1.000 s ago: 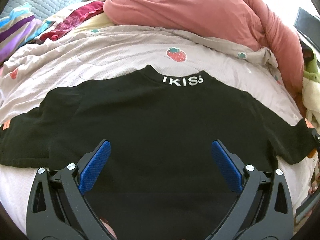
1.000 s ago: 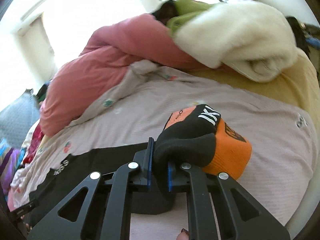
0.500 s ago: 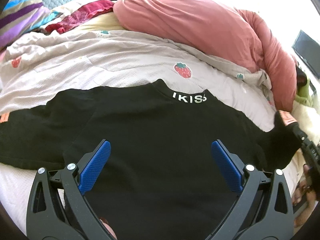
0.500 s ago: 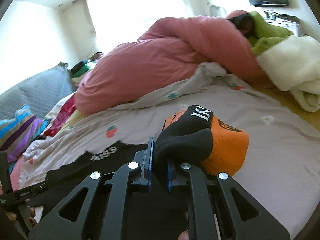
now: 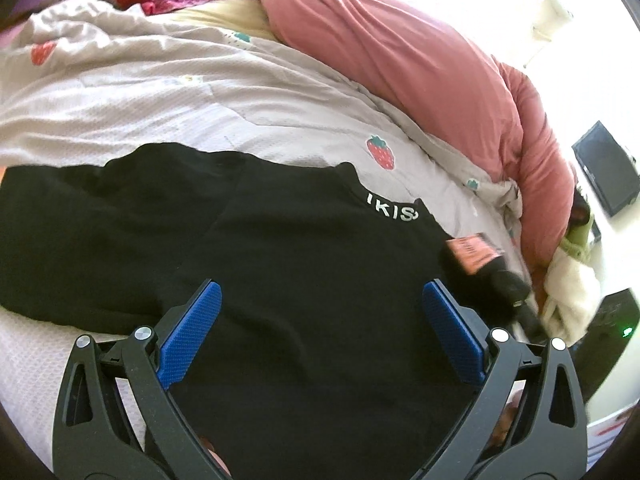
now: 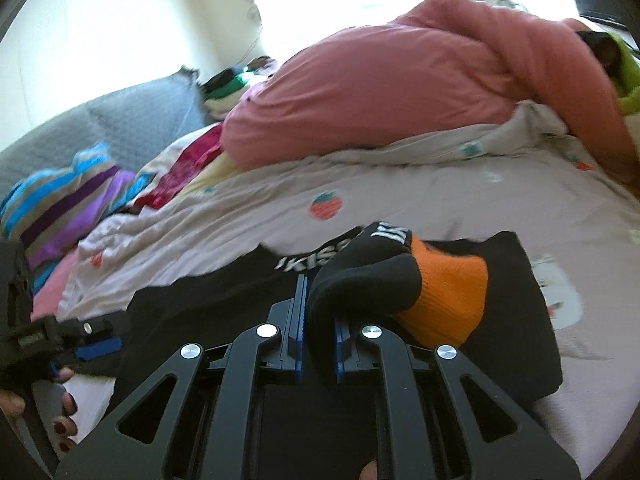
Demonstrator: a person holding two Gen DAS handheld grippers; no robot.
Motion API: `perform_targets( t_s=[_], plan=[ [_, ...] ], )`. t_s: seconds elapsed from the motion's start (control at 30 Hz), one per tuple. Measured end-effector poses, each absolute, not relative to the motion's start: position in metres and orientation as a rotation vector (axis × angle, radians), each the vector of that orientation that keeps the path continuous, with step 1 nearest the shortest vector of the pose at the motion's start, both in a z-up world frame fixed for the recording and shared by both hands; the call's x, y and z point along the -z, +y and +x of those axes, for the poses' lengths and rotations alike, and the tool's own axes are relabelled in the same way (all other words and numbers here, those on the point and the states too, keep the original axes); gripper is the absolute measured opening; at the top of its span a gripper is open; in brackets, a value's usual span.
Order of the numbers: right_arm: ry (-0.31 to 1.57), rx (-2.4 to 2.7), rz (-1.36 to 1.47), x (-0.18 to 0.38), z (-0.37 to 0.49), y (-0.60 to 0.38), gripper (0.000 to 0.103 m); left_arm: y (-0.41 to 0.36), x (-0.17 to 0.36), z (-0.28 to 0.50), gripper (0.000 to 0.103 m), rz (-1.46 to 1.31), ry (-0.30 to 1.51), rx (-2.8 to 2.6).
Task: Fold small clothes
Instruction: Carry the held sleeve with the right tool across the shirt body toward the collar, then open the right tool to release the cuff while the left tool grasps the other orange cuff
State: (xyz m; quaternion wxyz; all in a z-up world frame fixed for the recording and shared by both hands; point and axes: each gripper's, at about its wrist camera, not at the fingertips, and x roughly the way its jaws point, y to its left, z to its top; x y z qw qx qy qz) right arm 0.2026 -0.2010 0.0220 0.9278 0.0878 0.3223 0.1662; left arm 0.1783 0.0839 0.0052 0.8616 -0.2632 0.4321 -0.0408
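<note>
A small black top (image 5: 288,264) with white "IKISS" collar lettering lies flat on the bed, back side up. My left gripper (image 5: 320,328) is open and empty, hovering over the top's lower body. My right gripper (image 6: 318,320) is shut on the right sleeve's black and orange cuff (image 6: 400,280) and holds it over the top's body, near the collar. The cuff and right gripper also show at the right of the left wrist view (image 5: 476,256). The left sleeve (image 5: 80,232) lies spread out to the left.
A pale strawberry-print sheet (image 5: 200,112) covers the bed. A pink duvet (image 5: 420,64) is heaped along the far side. Striped and red clothes (image 6: 80,200) lie at the far left by a grey headboard (image 6: 120,120). A white blanket (image 5: 576,292) lies at the right.
My right gripper has carried the sleeve cuff inward from the bed's right side to over the top's body. My left gripper stays open over the top.
</note>
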Motion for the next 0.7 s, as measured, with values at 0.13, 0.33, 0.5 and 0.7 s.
perform_targets(
  t_s=[0.13,0.33,0.5,0.7],
  plan=[
    [0.690,-0.379,0.143,-0.010,0.204,-0.171,0.010,0.097,-0.004,0.176,0.095,-0.601,0.897,0.094],
    [0.738,-0.462,0.081,0.007,0.202,-0.142,0.043,0.110,-0.003,0.174,0.094,-0.663,0.877,0.112],
    [0.786,-0.569,-0.094,0.015,0.185,-0.124,0.059,0.120,0.004,0.172,0.092,-0.717,0.874,0.110],
    [0.841,-0.555,-0.067,0.020,0.164,-0.153,0.081,0.108,0.009,0.174,0.089,-0.705,0.899,0.141]
  ],
)
